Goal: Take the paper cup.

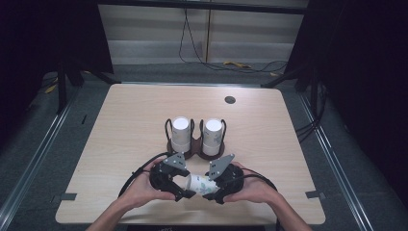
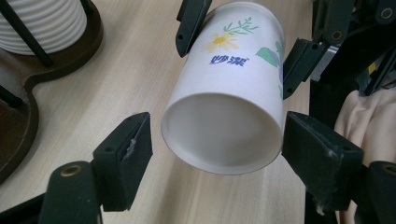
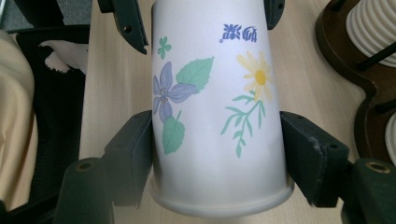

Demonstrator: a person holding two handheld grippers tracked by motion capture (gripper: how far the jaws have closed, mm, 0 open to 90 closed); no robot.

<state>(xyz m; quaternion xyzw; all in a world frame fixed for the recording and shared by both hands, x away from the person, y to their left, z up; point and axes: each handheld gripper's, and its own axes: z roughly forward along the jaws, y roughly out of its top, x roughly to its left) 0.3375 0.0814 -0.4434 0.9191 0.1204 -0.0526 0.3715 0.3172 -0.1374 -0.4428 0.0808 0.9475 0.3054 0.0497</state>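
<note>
cup: paper cup (image 1: 201, 183) is lying sideways in the air just above the counter (image 1: 120, 120), near its front edge, mid-width, between the two hands.
right hand-held gripper (image 1: 217, 193): is clamping the cup at its rim end; both pads are pressing the wall in the right gripper view (image 3: 219, 140).
left hand-held gripper (image 1: 182, 191): is straddling the cup's base end (image 2: 224, 135); the right pad is touching or nearly touching the wall, the left pad is standing off with a gap. Not gripping yet.
rack: dark wooden holder (image 1: 195, 149) with wire uprights is sitting mid-counter, carrying two stacks of white cups (image 1: 182, 132).
risk 1: thin paper wall is likely to buckle if the left jaws squeeze hard — the base end is stiffer, the rim end is already loaded.
risk 2: one-sided contact from the left pad could be pushing the cup askew in the right grip, so it could twist or slip out.
risk 3: smooth, glossy tapered surface; pads could be sliding toward the narrow end.
materials: cup is white coated paper, tapered cylinder, rolled rim, recessed base, printed flowers and leaves; pads are black, blocky, slightly scuffed; counter is pale wood grain, matte.
</note>
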